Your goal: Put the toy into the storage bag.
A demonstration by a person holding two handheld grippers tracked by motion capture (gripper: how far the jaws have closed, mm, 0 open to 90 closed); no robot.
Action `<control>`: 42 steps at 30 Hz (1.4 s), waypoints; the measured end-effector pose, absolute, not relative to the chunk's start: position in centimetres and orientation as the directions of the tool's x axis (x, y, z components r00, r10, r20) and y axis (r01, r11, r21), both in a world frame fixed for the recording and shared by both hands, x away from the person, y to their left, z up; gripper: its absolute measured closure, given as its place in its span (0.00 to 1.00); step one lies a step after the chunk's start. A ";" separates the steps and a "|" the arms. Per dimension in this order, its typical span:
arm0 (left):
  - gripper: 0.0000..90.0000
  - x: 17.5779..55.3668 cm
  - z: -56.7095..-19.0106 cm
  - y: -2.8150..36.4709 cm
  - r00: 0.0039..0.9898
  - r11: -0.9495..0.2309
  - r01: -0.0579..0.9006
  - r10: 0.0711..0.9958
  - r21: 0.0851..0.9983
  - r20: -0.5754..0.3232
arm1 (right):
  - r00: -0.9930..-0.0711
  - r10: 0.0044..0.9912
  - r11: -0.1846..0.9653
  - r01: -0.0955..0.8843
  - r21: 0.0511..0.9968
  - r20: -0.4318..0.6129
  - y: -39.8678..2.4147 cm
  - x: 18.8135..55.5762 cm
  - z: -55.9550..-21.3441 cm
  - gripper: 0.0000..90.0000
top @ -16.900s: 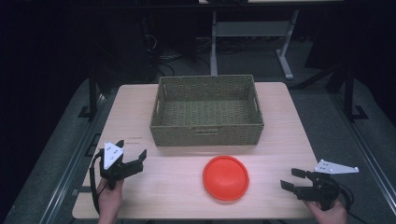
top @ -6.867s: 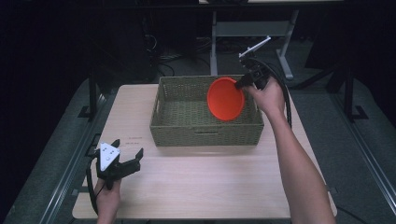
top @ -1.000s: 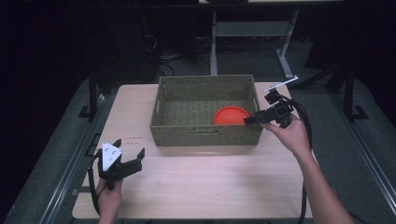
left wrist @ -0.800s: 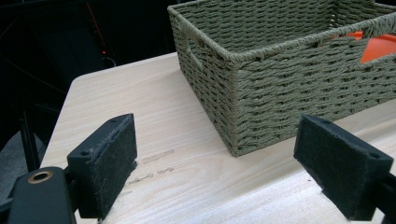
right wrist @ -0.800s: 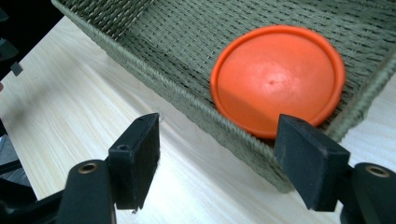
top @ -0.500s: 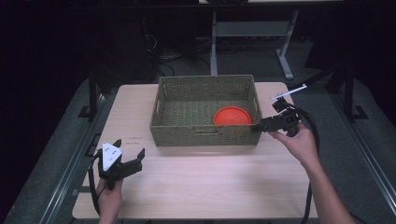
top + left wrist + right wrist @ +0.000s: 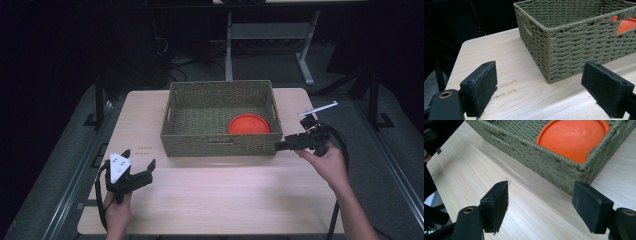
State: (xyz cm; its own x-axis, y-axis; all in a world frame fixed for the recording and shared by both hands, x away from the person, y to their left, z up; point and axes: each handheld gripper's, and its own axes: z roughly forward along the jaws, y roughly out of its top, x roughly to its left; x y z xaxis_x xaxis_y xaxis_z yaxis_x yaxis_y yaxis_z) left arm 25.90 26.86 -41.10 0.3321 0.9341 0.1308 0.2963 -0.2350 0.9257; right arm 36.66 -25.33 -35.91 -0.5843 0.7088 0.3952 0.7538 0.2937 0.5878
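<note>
The woven basket (image 7: 222,119) sits at the far middle of the bench (image 7: 215,200), and the orange disc (image 7: 249,124) lies inside it, in its near right corner. The right claw (image 7: 283,146) hovers just off that corner, jaws apart, holding nothing. In the right gripper view the basket's rim cuts off the disc's near edge. The left claw (image 7: 140,170) waits well to the basket's near left, jaws wide apart, empty; from there the disc peeks through the handle slot.

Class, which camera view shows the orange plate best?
The right gripper view: the orange plate looms close, upside down in the basket corner. The high view shows it smaller, partly behind the near wall. The left gripper view gives an orange sliver past the rim.
</note>
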 end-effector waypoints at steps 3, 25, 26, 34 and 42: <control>0.14 25.9 -41.1 26.8 0.331 -0.233 0.294 0.935 0.927 0.130 | -0.584 0.708 0.295 0.755 0.586 0.396 -25.6 36.4 -36.1 0.32; 0.14 25.9 -41.2 26.7 0.333 -0.235 0.293 0.934 0.927 0.131 | -0.593 0.707 0.311 0.750 0.584 0.385 -27.3 32.5 -38.9 0.31; 0.14 25.9 -41.2 26.7 0.333 -0.234 0.294 0.934 0.927 0.130 | -0.593 0.708 0.314 0.750 0.582 0.382 -27.2 32.4 -39.0 0.30; 0.14 25.9 -41.2 26.7 0.335 -0.235 0.294 0.933 0.926 0.131 | -0.610 0.710 0.342 0.735 0.586 0.352 -27.6 30.9 -40.4 0.30; 0.14 25.8 -41.2 26.6 0.336 -0.242 0.297 0.932 0.924 0.137 | -0.592 0.707 0.306 0.749 0.587 0.387 -28.7 29.4 -42.0 0.30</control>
